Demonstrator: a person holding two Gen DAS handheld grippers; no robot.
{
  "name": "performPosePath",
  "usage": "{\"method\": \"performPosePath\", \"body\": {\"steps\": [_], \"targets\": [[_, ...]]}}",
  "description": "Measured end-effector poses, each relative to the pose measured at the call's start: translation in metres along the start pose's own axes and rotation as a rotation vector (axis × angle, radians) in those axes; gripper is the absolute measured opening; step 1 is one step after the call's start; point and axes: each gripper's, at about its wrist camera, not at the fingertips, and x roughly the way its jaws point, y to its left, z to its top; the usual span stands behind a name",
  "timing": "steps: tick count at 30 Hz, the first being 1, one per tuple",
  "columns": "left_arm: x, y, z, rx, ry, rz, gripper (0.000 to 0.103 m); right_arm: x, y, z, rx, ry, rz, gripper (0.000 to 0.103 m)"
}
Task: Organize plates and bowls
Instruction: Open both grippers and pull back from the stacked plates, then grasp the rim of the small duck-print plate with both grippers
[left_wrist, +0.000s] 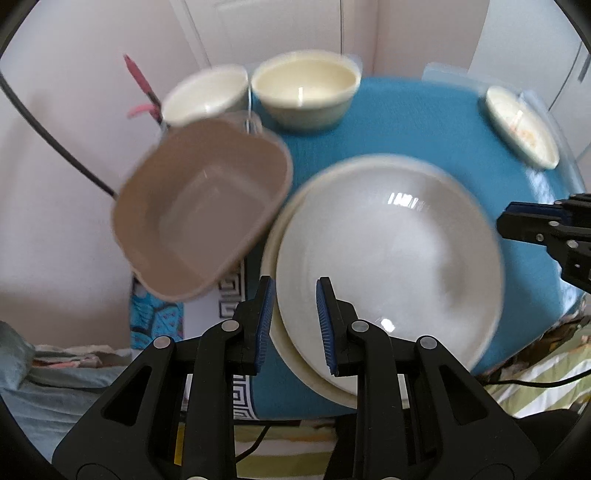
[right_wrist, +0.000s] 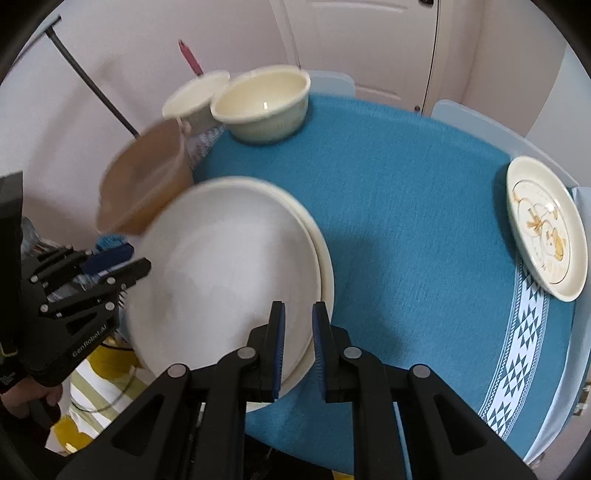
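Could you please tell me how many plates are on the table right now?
3: two large white plates stacked, top plate on lower plate, near the left edge; one decorated plate at the right edge.

**Count of items on the worktop**

Plates, three: I see two large white ones stacked, upper plate (left_wrist: 388, 258) on lower plate (left_wrist: 280, 350), and one small patterned plate (right_wrist: 546, 229) well apart at the far edge.

Bowls, two: a cream round bowl (left_wrist: 306, 88) and a second cream bowl (left_wrist: 207, 92) just beside it.

Tubs, one: a brown squarish tub (left_wrist: 199, 214), blurred.

Cloths, one: a blue cloth (right_wrist: 406, 184) covering the worktop.

My tongs, two: left tongs (left_wrist: 295, 325), right tongs (right_wrist: 298, 350).
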Motion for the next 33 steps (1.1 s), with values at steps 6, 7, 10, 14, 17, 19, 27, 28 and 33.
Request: {"method": "performPosePath", "body": {"steps": [6, 7, 10, 14, 17, 19, 27, 28, 33], "targets": [[-0.075, -0.005, 0.034, -0.010, -0.211, -0.054, 0.022, -0.057, -0.018, 0.002, 0.063, -0.134, 0.032, 0.022], [-0.087, -0.011, 0.043, 0.008, -0.247, -0.066, 0.022, -0.066, -0.021, -0.001, 0.072, -0.163, 0.006, 0.033], [-0.099, -0.024, 0.059, 0.057, -0.289, -0.087, 0.048, -0.091, -0.034, -0.011, 0.115, -0.253, -0.024, 0.103], [-0.112, -0.047, 0.075, 0.106, -0.393, -0.165, 0.103, -0.117, -0.054, -0.027, 0.202, -0.298, -0.078, 0.103], [-0.107, -0.068, 0.092, 0.172, -0.374, -0.242, 0.103, -0.132, -0.068, -0.040, 0.260, -0.333, -0.138, 0.103], [-0.103, -0.082, 0.104, 0.204, -0.354, -0.315, 0.103, -0.143, -0.080, -0.050, 0.318, -0.349, -0.176, 0.103], [-0.067, -0.152, 0.173, 0.314, -0.233, -0.533, 0.103, -0.184, -0.128, -0.071, 0.506, -0.368, -0.321, 0.103], [-0.057, -0.163, 0.185, 0.329, -0.207, -0.558, 0.103, -0.189, -0.137, -0.070, 0.529, -0.383, -0.332, 0.103], [-0.005, -0.203, 0.221, 0.363, -0.109, -0.559, 0.101, -0.164, -0.197, -0.059, 0.652, -0.355, -0.264, 0.103]]}}
